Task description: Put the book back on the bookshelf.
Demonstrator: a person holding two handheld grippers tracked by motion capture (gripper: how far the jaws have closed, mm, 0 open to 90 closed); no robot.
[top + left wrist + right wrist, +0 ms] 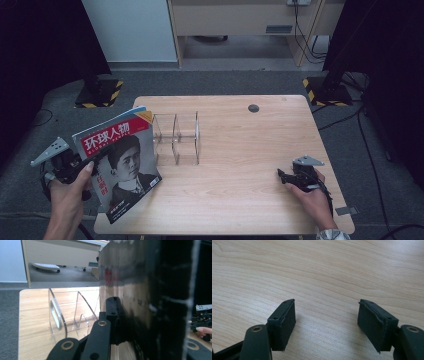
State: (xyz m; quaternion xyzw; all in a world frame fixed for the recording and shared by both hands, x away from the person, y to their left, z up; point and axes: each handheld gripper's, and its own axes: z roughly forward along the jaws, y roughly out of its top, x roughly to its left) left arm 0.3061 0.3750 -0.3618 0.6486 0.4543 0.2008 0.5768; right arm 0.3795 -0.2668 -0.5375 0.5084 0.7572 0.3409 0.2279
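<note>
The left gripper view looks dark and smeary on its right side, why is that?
In the left gripper view the glossy magazine clamped in the left gripper sits too close to the lens, so it blurs and mirrors reddish glare; the clear acrylic rack stays sharper. The high view shows its red-titled cover evenly lit.
</note>
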